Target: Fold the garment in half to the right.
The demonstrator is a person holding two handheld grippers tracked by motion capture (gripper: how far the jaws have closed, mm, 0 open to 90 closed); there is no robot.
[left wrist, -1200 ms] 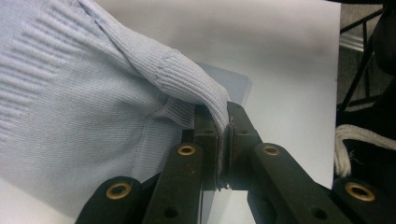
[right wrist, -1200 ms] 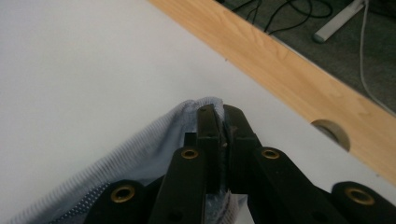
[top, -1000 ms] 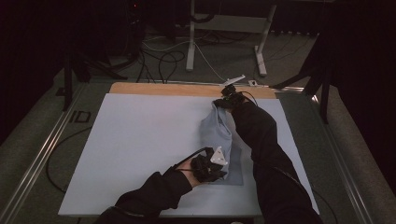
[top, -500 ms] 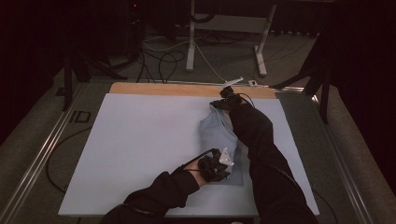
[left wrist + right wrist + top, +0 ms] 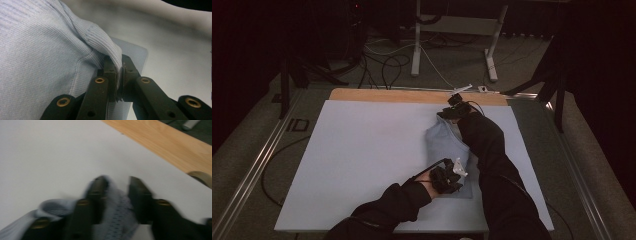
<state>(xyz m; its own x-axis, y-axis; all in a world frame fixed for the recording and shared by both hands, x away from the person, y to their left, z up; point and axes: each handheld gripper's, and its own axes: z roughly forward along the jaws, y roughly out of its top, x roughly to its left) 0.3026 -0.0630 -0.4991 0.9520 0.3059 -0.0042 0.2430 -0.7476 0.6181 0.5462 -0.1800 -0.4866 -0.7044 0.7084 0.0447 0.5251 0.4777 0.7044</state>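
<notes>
Left gripper view: left tool point(image 5: 119, 75) jaws nearly closed, pinching a ribbed fold of the light blue garment point(image 5: 37, 57) — seam and hem bunch right at the tips. Right gripper view is blurred; right tool point(image 5: 116, 187) has its jaws parted with knit fabric point(image 5: 117, 215) lying between them, and whether they actually bite on it I cannot tell. High view puts the left tool point(image 5: 447, 175) at the near end of the garment point(image 5: 444, 142) and the right tool point(image 5: 456, 107) at the far end, close to the bare wood strip point(image 5: 412, 95) at the back of the counter. Garment lies on the right half of the white counter point(image 5: 362, 150) as a narrow, lengthwise-folded strip, partly hidden under the person's right sleeve point(image 5: 492, 165). Judgement: folding is partway — the piece looks already narrowed, both ends are in hand, a cross fold and flattening probably remain; near corner lies square, far end looks rumpled.
</notes>
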